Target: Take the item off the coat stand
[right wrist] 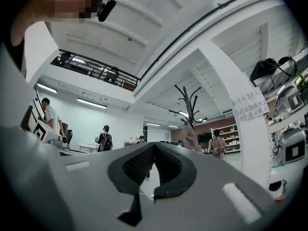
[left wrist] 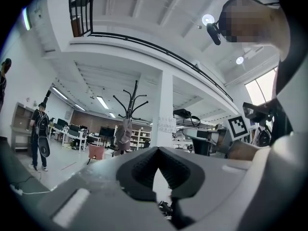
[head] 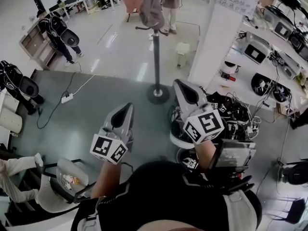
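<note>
A grey fabric item (head: 151,11), perhaps a bag, hangs limp from the top hooks of the coat stand (head: 156,57). It looks soft and light, probably best pinched near its hanging loop. On the near side of the stand's base, the left gripper (head: 126,107) and right gripper (head: 179,83) wait with jaws pressed together, empty.

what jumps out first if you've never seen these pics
The black coat stand rises from the grey floor straight ahead, with a grey item hanging from its top. In the foreground the left gripper and right gripper, both shut and empty, point toward it. A tangle of black cables lies on the floor at right.
</note>
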Available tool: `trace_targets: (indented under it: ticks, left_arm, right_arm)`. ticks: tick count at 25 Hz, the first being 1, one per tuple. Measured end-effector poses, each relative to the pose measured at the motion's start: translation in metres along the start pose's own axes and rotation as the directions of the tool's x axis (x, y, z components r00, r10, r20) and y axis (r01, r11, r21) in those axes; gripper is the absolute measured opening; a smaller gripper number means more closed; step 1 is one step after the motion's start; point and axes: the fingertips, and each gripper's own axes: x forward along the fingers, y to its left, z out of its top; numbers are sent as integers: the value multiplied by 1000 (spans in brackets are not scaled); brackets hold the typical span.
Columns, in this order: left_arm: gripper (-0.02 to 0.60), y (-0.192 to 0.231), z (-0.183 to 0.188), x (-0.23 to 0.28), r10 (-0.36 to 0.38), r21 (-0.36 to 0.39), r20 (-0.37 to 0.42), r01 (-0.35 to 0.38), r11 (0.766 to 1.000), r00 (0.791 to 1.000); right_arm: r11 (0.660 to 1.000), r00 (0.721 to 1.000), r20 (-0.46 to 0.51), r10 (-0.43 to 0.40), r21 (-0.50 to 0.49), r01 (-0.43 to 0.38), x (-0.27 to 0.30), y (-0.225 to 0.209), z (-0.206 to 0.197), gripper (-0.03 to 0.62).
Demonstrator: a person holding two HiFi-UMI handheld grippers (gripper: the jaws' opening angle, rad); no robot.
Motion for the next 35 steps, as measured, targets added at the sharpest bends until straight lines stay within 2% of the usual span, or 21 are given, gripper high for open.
trace_targets:
  ticks: [6,14,22,35]
  left_arm:
    - [17,-9,-3,28,6,14,-24,-6,1000,1000]
    - [17,-2,-6,43,22,21,-44,-22,1000,999]
    - [17,29,-5,60,-22,9,-24,22,1000,999]
    - [17,113,8,74,-54,-5,10,54,999,998]
  right_arm:
    - [1000,1000,6,11,25,-11,4,-30,-4,9]
    - [999,1000,0,22,47,-22,17,-48,-11,9]
    - [999,1000,-13,-4,32,4,51,-49,-20,9]
    - [999,999,-14,-38,6,38,128,-36,-25,9]
